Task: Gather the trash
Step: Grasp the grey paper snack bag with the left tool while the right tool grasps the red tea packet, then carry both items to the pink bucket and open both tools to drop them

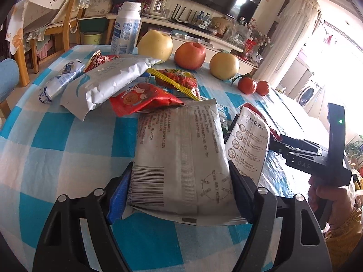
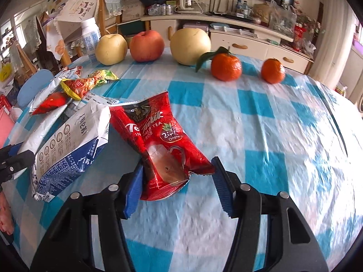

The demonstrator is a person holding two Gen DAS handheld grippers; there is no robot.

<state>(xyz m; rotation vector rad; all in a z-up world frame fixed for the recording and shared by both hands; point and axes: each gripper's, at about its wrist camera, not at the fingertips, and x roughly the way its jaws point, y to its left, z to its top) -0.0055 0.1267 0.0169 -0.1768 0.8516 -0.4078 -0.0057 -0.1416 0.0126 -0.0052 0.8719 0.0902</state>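
My left gripper (image 1: 181,188) is clamped on a grey printed wrapper (image 1: 179,149), both pads pressed against its sides near the barcode end; the far end of the wrapper rests among the pile. My right gripper (image 2: 179,181) stands half open around the red milk tea packet (image 2: 163,145): the left pad touches the packet's edge, but the right pad is clear of it, so there is no grip yet. The packet lies flat on the checked tablecloth (image 2: 261,136), near the middle of the table.

No bin or bag shows in either view, so I can't tell whether anything has been dropped off. It looks early.

Trash left, all toward the table's left side:
- white pillow-shaped bag (image 1: 109,81)
- crushed blue-white carton (image 1: 59,83) by the left edge
- red snack wrapper (image 1: 145,99)
- yellow-red candy wrapper (image 1: 179,81)
- white and blue torn biscuit box (image 2: 68,145), just beside the tea packet

Probably not trash, lined up along the far edge:
- two yellow pears (image 2: 190,45)
- red apple (image 2: 147,45)
- two tangerines (image 2: 226,66)
- upright milk bottle (image 1: 126,29); I can't tell whether it is empty

Two pieces are in hand or nearly so, and at least five more remain on the table. The right side of the cloth carries no trash.
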